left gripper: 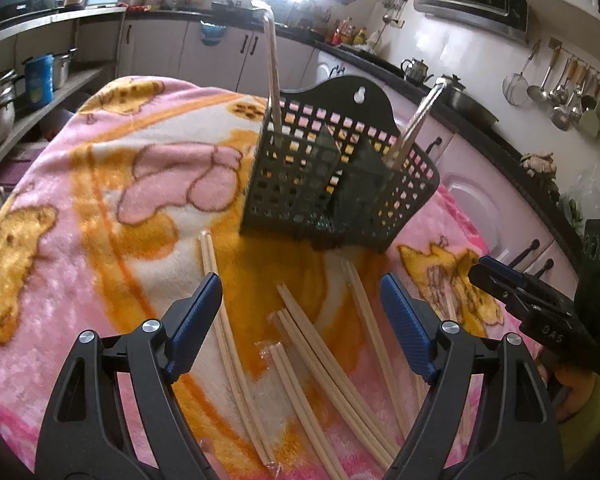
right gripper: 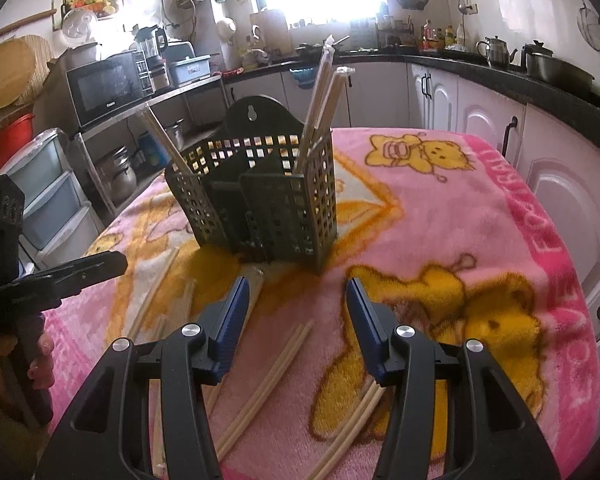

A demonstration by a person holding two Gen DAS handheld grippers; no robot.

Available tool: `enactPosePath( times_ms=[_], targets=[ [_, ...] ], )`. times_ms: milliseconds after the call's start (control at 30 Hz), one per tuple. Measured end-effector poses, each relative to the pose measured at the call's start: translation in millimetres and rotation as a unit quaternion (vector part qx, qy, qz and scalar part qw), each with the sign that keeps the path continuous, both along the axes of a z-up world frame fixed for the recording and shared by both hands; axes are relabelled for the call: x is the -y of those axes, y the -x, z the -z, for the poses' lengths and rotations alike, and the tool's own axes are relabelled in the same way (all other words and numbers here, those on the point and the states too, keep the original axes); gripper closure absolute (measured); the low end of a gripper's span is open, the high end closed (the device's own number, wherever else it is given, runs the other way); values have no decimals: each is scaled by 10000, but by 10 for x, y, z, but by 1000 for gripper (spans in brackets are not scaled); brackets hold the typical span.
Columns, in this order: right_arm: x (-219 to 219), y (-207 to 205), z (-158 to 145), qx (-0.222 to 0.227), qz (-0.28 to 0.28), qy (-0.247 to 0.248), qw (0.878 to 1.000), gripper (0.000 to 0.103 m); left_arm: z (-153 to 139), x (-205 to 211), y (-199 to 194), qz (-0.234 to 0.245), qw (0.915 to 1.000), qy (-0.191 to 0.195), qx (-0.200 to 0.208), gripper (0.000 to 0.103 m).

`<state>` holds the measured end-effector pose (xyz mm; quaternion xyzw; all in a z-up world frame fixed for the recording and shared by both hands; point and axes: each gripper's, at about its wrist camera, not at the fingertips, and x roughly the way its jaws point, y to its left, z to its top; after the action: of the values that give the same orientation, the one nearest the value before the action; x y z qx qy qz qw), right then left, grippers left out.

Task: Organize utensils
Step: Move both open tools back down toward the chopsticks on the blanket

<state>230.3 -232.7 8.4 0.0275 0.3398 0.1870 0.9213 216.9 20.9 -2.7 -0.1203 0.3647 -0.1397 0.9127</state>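
In my left wrist view, going left to right: a pink and orange cartoon blanket (left gripper: 100, 200) covers the tabletop. Loose pairs of wooden chopsticks (left gripper: 320, 364) lie fanned across the lower middle of the frame, one pair running under my left finger. My left gripper (left gripper: 302, 300) hangs over them with its blue fingers (left gripper: 198, 320) spread wide and released, nothing pressed between them. Above centre stands the dark perforated utensil caddy (left gripper: 340, 184), with wrapped chopsticks upright in its left and right compartments. At the right edge my right gripper shows from the side.

In my right wrist view, my left gripper (right gripper: 80, 270) and the hand (right gripper: 40, 360) holding it sit at the left edge. The caddy (right gripper: 260, 200) stands upper centre, wrapped chopsticks (right gripper: 324, 92) leaning out of both its end compartments. My right gripper (right gripper: 296, 304) hovers in the lower middle, its fingers (right gripper: 364, 320) apart and gripping nothing, loose chopsticks (right gripper: 268, 380) lying on the blanket (right gripper: 500, 220) below and between them.
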Motion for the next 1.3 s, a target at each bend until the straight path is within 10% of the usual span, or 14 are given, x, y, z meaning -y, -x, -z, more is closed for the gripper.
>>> enactPosePath(
  times_ms=[1033,1300],
  targets=[
    [-141,-311,589,-1198,-460,50,9917,54,455,315,-576,331,9939,-310,-1001,64],
    [-225,-492,677,-1399,-455,91,9891,71,530,339,-673,324,9923,-373,-1138,71]
  ],
)
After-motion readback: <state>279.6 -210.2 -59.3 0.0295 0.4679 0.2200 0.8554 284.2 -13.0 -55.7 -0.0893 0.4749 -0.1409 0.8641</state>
